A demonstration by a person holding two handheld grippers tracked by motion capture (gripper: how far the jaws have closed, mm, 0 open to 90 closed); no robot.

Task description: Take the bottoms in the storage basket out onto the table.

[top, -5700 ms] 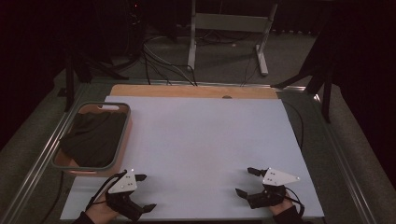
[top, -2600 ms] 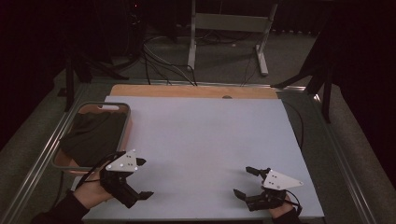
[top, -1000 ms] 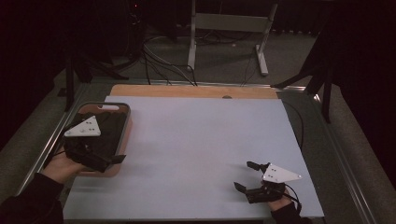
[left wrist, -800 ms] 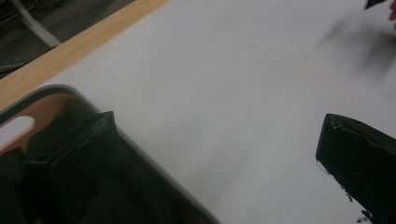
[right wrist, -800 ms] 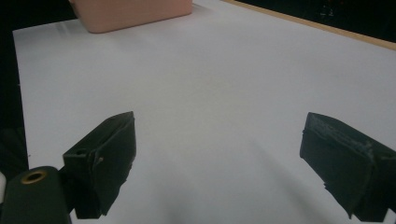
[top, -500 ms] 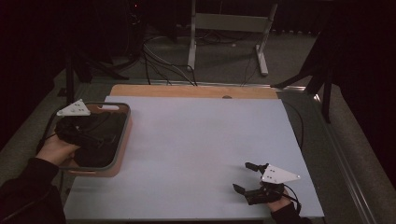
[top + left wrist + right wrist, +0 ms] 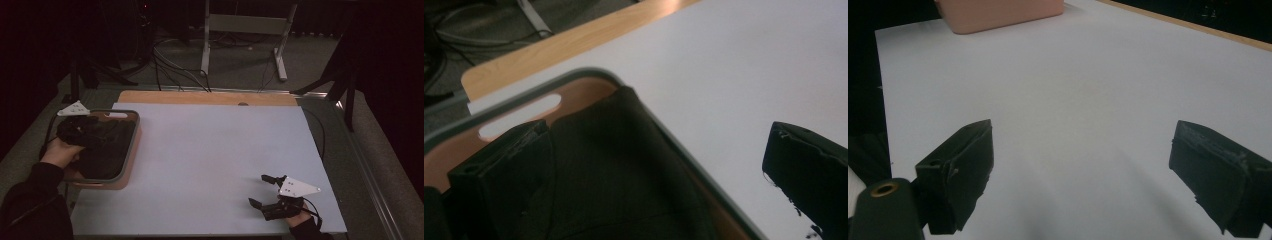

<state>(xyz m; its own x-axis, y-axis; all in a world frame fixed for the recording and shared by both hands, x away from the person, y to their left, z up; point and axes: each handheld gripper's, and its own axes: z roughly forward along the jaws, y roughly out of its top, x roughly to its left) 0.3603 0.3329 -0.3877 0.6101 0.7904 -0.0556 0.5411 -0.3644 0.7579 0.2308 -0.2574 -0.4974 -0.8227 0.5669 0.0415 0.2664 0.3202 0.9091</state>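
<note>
Left gripper (image 7: 80, 131) is up at the left edge of the high view, over the tray (image 7: 131, 150), the person's left hand (image 7: 61, 151) behind it and a dark sleeve running down to the lower left corner; in the left gripper view its jaws stand spread, one over the dark cloth (image 7: 624, 180) lying in the tray, the other out over the white table sheet (image 7: 744, 70), the tray's grey rim between them; right gripper (image 7: 266, 194) sits low at the lower right of the high view, jaws wide apart over bare sheet, well apart from the tray; cables (image 7: 175, 60) and a metal stand (image 7: 240, 30) on the floor beyond the table's wooden far edge (image 7: 200, 97).
</note>
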